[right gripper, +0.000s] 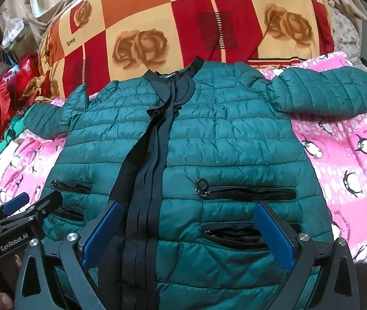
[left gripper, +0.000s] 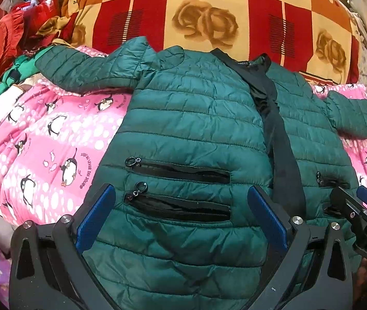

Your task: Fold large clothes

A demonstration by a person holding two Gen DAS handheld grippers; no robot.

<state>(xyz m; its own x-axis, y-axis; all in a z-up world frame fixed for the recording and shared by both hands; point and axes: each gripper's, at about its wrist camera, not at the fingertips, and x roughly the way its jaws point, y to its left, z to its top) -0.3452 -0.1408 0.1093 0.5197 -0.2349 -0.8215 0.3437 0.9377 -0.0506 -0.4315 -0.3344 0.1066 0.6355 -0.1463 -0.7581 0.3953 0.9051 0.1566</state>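
Observation:
A dark green quilted puffer jacket (left gripper: 196, 118) lies front up on a pink penguin-print blanket (left gripper: 41, 139), collar away from me, both sleeves spread outward. A black zip band runs down its middle. My left gripper (left gripper: 180, 211) is open and empty above the jacket's left panel, by its two zip pockets. My right gripper (right gripper: 188, 230) is open and empty above the right panel (right gripper: 235, 134), by the zip band and right pockets. Each gripper shows at the edge of the other's view: the right one (left gripper: 359, 206), the left one (right gripper: 28, 206).
A big red, orange and cream rose-print pillow (left gripper: 209, 15) lies beyond the collar. A heap of red and green clothes (left gripper: 15, 38) sits at the far left. The pink blanket (right gripper: 351, 155) extends on both sides of the jacket.

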